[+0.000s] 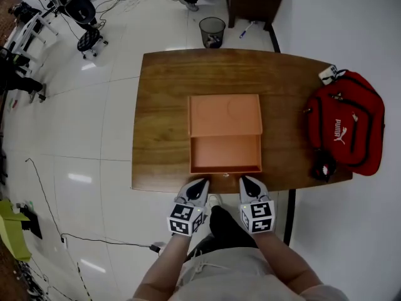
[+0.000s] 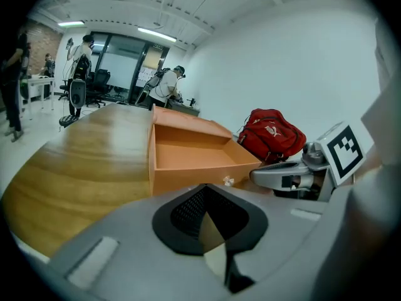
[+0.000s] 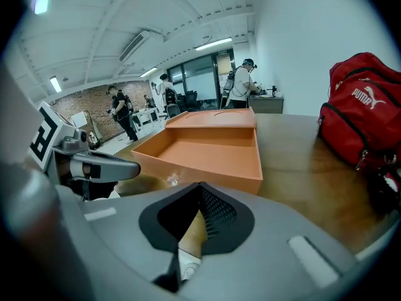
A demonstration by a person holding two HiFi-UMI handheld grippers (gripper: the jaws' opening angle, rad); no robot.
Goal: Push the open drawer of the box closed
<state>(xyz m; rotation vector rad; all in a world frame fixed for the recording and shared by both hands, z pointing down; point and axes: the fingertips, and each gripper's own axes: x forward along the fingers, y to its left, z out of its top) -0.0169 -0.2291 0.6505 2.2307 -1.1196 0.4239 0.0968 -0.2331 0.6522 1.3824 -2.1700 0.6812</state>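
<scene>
Open-plan office, swivel chairs (image 1: 80,10), brick wall (image 3: 66,107), strip lights (image 3: 213,44)

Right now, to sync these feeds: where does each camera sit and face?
Head view: on the head, steeply down onto table, box and open drawer; forearms, left gripper and right gripper show.
Left gripper view: on the left gripper, along its shut jaws toward the drawer; right gripper shows at right.
Right gripper view: on the right gripper, along its shut jaws toward the drawer; left gripper shows at left.
Shared: both gripper views show drawer and red bag.
</scene>
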